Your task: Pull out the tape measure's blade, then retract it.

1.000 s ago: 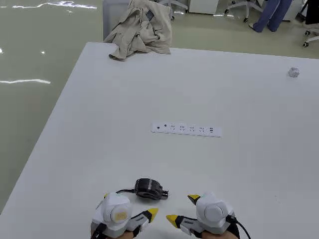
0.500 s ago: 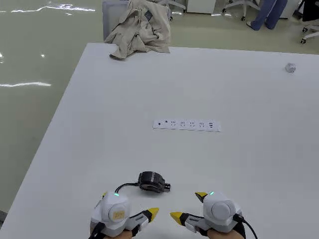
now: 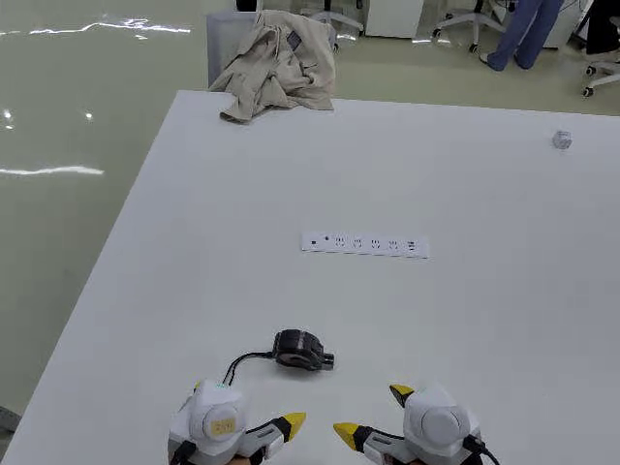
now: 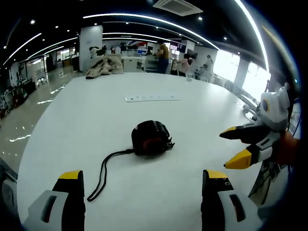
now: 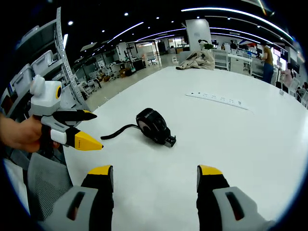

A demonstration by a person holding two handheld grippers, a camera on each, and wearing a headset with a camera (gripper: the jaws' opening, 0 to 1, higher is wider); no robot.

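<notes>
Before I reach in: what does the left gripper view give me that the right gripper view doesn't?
Left gripper view: the right gripper at the right edge, open, windows behind. Right gripper view: the left gripper, open, in a hand, storage racks behind. Both: the tape measure lying free on the white table, blade in, strap trailing, power strip beyond.
</notes>
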